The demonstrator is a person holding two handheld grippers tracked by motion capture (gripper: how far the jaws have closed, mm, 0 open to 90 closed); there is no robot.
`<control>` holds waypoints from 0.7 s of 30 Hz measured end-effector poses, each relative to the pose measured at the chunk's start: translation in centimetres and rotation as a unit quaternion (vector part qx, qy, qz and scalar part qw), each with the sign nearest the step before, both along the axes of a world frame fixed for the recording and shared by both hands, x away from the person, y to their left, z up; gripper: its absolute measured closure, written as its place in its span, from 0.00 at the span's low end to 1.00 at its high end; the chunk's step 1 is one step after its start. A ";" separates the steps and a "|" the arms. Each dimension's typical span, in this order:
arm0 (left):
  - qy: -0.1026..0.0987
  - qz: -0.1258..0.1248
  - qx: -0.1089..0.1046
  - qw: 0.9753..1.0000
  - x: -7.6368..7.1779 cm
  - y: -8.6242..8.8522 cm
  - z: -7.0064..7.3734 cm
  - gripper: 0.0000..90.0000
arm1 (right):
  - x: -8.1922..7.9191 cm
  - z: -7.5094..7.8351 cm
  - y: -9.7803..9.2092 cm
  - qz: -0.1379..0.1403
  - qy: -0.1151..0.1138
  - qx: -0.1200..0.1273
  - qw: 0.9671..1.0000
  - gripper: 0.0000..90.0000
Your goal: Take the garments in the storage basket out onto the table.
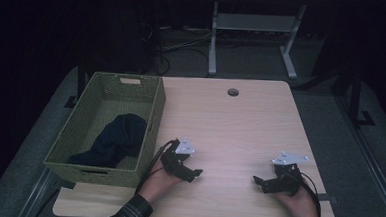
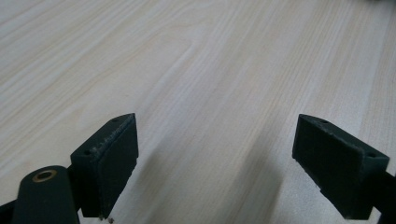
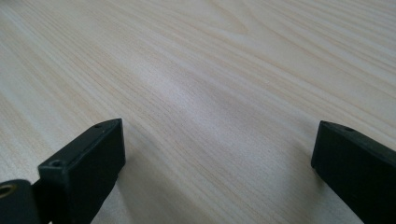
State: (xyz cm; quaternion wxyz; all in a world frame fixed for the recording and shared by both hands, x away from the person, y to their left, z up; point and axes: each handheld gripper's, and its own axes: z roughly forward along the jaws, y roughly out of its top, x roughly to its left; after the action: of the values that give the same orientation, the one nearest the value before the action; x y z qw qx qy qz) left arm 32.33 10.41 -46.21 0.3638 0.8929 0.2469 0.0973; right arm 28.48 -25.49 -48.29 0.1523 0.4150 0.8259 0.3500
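A green woven basket (image 1: 156,102) stands at the table's left edge with a dark blue cloth (image 1: 113,139) crumpled inside it. My left gripper (image 1: 193,174) rests low over the wooden table (image 1: 240,126) just right of the basket, held by a hand in a plaid sleeve. Its jaws stand wide apart over bare wood, so the left gripper (image 2: 217,168) is open and empty. My right gripper (image 1: 259,182) sits near the front right of the table, pointing left. In its own view the right gripper (image 3: 219,163) is open too, nothing between the jaws.
A round cable hole (image 1: 233,92) is at the table's far edge. Beyond the table stand a desk's metal legs (image 1: 213,39) and cables on dark floor. Bare wood lies between the two grippers.
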 end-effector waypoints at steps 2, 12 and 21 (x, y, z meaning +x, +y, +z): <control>0.002 0.001 0.000 1.000 0.1 0.1 0.1 0.16 | 0.0 0.0 0.0 0.000 0.000 0.000 1.000 0.03; 0.013 -0.001 -0.006 1.000 0.3 0.3 0.7 0.16 | 0.0 0.0 0.0 0.000 0.000 0.000 1.000 0.03; 0.017 -0.004 -0.016 1.000 0.4 0.6 1.6 0.16 | 0.0 0.0 0.0 0.000 0.000 0.000 1.000 0.03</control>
State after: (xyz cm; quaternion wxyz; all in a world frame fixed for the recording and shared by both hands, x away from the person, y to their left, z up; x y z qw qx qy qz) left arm 32.70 11.00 -44.60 0.3740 0.8896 0.2507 0.0763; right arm 28.48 -25.48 -48.29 0.1523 0.4151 0.8258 0.3500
